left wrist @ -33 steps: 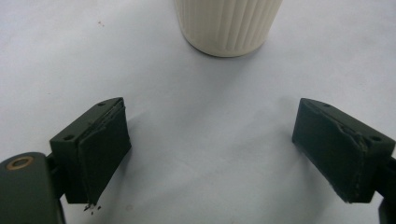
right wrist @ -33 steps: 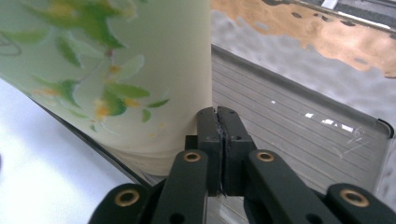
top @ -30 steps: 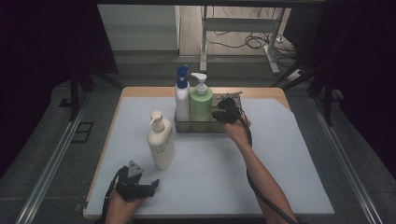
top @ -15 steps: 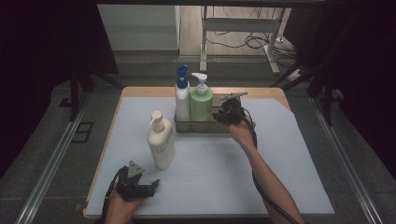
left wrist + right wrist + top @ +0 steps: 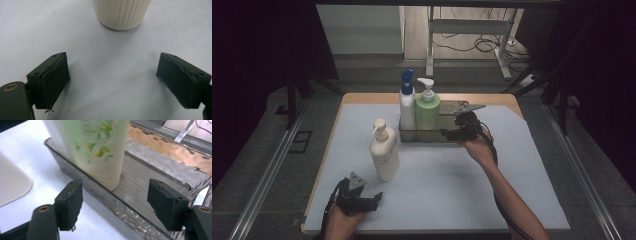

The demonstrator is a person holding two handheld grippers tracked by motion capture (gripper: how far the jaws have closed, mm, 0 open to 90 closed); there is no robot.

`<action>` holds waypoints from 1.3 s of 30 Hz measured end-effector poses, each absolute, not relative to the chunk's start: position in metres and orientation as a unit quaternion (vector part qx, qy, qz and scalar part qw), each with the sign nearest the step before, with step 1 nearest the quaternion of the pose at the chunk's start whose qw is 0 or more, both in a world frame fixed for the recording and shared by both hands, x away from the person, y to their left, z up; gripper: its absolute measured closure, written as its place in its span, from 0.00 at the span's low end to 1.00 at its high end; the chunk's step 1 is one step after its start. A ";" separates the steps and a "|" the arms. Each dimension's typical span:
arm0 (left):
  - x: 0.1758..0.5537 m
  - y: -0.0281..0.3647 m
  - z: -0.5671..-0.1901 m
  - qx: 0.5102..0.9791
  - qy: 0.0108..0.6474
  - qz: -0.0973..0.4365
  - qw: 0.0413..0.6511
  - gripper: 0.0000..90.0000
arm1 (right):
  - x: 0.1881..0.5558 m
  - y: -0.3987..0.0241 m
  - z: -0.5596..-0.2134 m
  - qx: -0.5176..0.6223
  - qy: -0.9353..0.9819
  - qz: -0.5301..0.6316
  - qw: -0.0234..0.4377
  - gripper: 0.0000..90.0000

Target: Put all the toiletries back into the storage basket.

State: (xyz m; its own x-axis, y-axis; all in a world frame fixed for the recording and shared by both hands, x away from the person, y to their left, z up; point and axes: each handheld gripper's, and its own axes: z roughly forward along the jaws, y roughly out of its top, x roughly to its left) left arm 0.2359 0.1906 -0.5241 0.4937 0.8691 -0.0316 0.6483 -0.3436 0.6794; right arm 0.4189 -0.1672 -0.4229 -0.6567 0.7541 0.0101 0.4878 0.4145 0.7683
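White matting [image 5: 512, 190] covered the table. My right gripper [image 5: 451, 134] had just been opening, jaws empty beside the green bottle [image 5: 427, 114] in the tray [image 5: 447, 136]. My left gripper [image 5: 374, 199] sat open near the cream bottle [image 5: 384, 152].

The wooden table [image 5: 362, 98] carried a pale sheet [image 5: 512, 170] over most of its top. On the sheet stood a cream pump bottle [image 5: 384, 152], and behind it a shiny metal tray [image 5: 447, 134] sat near the far edge.
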 end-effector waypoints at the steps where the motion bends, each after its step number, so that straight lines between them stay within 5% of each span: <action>1: 0.236 0.191 -0.524 0.802 0.473 0.171 0.323 0.12 | 0.416 -0.168 -0.422 0.374 0.824 0.390 0.173 0.28; 39: 0.236 0.191 -0.524 0.802 0.473 0.169 0.322 0.12 | 0.321 -0.254 -0.417 0.360 0.836 0.367 0.193 0.01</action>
State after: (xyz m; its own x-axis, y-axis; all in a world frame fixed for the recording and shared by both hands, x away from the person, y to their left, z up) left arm 0.2362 0.1909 -0.5236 0.4949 0.8683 -0.0328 0.6500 -0.3450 0.6771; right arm 0.3208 -0.2545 -0.4165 -0.6656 0.7440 -0.0585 0.4602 0.4709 0.7526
